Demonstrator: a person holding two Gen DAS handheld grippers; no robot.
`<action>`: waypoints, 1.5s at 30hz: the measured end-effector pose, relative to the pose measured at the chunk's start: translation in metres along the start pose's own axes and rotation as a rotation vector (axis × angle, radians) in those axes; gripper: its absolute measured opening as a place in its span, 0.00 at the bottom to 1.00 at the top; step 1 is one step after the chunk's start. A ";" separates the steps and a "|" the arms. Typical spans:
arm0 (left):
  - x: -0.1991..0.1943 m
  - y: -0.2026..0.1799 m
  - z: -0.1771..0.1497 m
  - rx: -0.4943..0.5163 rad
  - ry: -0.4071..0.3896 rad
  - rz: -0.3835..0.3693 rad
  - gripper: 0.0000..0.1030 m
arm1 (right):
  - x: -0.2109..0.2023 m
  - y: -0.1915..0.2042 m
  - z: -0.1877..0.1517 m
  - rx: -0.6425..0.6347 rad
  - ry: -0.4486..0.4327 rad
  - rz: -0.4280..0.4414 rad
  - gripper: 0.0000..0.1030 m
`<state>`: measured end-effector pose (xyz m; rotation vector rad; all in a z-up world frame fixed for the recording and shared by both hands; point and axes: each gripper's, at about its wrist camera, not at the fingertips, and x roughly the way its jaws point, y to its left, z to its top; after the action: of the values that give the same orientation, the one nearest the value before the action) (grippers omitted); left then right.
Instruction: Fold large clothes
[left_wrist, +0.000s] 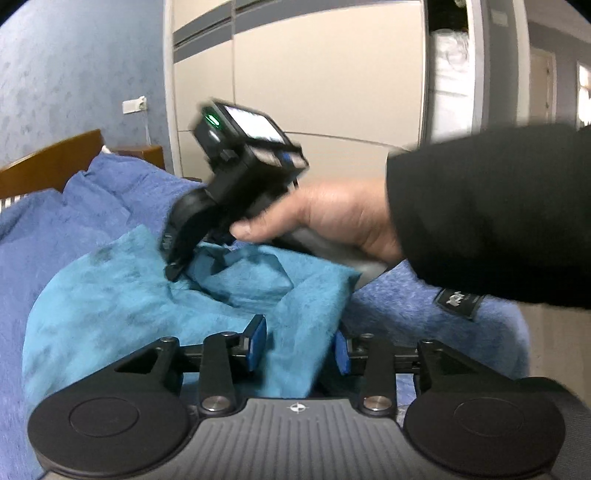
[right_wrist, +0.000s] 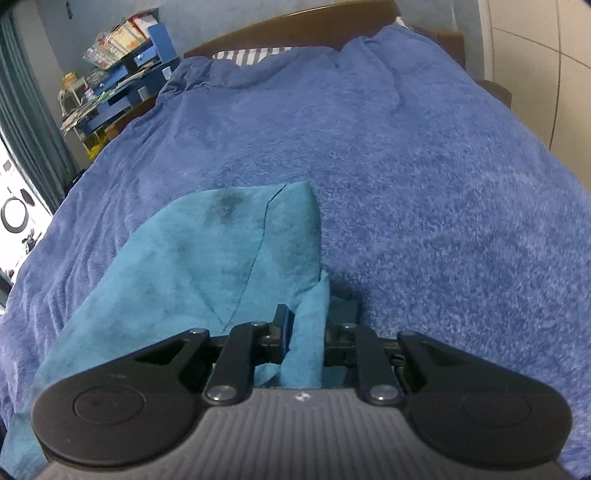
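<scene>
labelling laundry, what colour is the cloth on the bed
Teal cloth, with dark smudges; clearest in the right wrist view.

Both hand-held grippers (left_wrist: 299, 345) (right_wrist: 306, 328) clamped.

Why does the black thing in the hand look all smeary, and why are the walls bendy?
In the left wrist view the right gripper and the hand holding it are smeared by motion blur, while the left gripper looks sharp. In the right wrist view the teal garment and blue bedspread are fairly sharp. The fisheye lenses curve the wardrobe and darken both views' corners.
</scene>
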<state>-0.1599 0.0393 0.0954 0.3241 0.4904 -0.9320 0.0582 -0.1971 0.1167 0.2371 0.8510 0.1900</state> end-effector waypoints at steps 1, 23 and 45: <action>-0.015 0.006 0.000 -0.026 -0.014 -0.004 0.43 | 0.005 -0.002 -0.002 0.005 -0.003 0.003 0.11; 0.049 0.177 -0.031 -0.223 0.222 0.188 0.21 | -0.027 -0.040 -0.030 0.045 -0.043 -0.039 0.12; 0.016 0.141 -0.057 -0.257 0.158 0.090 0.18 | -0.118 0.059 -0.126 -0.117 -0.046 0.064 0.12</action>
<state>-0.0503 0.1345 0.0470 0.1851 0.7270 -0.7493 -0.1180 -0.1546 0.1386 0.1590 0.7845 0.2922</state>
